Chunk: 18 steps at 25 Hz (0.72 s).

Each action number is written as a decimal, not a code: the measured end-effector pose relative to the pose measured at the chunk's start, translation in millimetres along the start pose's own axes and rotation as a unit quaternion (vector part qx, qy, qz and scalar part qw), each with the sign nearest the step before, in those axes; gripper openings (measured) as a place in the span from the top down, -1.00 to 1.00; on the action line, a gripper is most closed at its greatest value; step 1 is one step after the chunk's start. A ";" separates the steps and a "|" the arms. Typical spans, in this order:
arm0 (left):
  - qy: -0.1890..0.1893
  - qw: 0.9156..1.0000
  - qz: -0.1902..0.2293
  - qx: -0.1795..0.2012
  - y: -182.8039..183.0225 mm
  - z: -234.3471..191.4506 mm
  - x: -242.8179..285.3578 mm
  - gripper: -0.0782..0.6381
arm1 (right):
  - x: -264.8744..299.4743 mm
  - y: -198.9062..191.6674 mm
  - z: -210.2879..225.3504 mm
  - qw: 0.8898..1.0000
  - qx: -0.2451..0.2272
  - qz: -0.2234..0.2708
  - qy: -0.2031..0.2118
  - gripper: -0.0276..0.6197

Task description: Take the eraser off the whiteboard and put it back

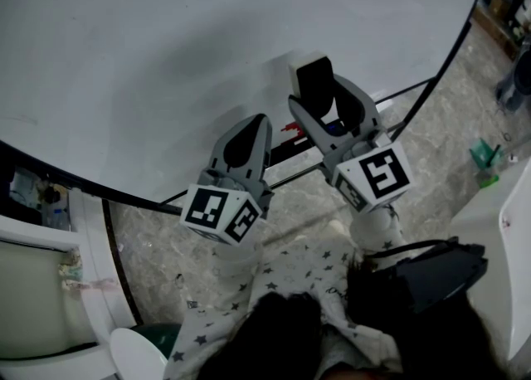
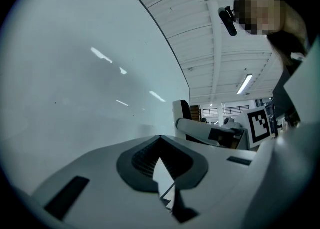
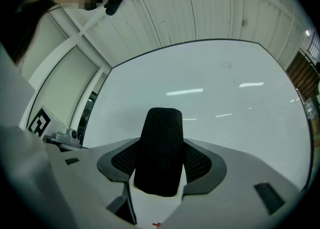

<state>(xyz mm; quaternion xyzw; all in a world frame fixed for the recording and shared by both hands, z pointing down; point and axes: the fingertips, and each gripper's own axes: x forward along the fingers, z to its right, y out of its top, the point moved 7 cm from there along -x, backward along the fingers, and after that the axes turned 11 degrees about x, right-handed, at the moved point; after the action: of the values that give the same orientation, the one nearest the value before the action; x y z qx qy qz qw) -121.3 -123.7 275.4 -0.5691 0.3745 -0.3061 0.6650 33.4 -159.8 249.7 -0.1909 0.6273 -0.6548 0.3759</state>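
Eraser (image 1: 315, 84) sits right up by the whiteboard (image 1: 166, 55), which is by far the biggest thing around: blank, pale grey, filling the far and left of the head view, with a dark frame along its near edge. Under that is a grey mottled floor (image 1: 290, 212) (stone or tile look, hard to say which).

Left gripper (image 1: 249, 124) is just left of the right one and points at the board. Its own view shows its fingers (image 2: 150, 155) closed together with only a sliver of a gap and nothing in it.

Right gripper (image 1: 325, 103) reaches a bit farther toward the board. Its fingers (image 3: 200, 160) are spread wide and pressed on the eraser (image 3: 160, 143), one on each side. The black felt face looks back at the camera, and the white body shows underneath. I can't tell whether its far end actually touches the board.
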 end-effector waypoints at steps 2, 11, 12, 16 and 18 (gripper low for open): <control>0.002 1.000 -0.001 0.000 2.5 -0.2 -0.2 0.78 | 0.7 -0.4 -0.5 1.000 -0.001 0.000 0.003 0.10; 0.007 1.000 0.005 0.007 9.8 -8.6 -0.5 0.78 | 16.1 6.2 -7.6 1.000 -0.010 0.011 0.023 0.10; 0.008 1.000 0.006 0.008 8.8 -17.2 -0.5 0.78 | 24.3 4.4 -9.7 1.000 -0.011 0.009 0.024 0.10; 0.017 1.000 0.005 0.010 9.8 -41.3 -3.5 0.78 | 48.5 0.1 -18.5 0.999 -0.015 0.011 0.031 0.11; 0.022 1.000 0.004 0.011 12.8 -39.3 -5.1 0.78 | 47.5 1.2 -20.3 0.999 -0.018 0.017 0.038 0.10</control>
<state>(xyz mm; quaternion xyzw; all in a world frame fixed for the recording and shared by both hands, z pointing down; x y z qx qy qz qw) -157.6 -138.1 260.7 -0.5533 0.3876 -0.3201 0.6642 -11.5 -180.7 235.2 -0.1615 0.6563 -0.6435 0.3592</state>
